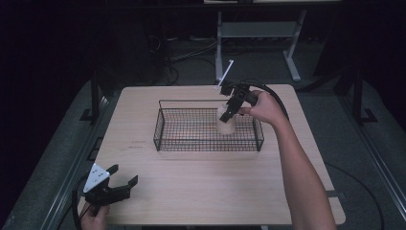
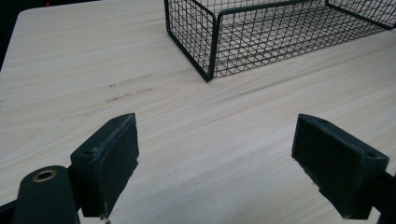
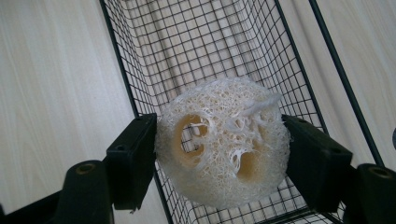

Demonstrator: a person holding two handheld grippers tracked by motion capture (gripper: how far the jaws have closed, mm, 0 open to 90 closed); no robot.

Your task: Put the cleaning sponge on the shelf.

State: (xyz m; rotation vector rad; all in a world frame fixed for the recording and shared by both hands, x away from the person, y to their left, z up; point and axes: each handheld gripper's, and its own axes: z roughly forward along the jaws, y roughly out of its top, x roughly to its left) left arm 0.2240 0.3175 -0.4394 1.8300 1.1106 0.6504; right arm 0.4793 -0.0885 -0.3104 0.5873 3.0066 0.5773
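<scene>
Dark room around a pale wooden table [image 1: 210, 191]. Right gripper [image 1: 229, 109] clamped on a loofah [image 1: 227, 123], held inside the right part of a wire basket [image 1: 163, 129] at mid-table. From the right gripper view: both jaws pressed against the loofah's sides, fibrous web and two round holes plain, mesh floor beneath. From the high view: left gripper [image 1: 123, 176] at the near left corner, well apart from the basket. From the left gripper view: jaws wide apart over bare wood, basket corner ahead.
</scene>
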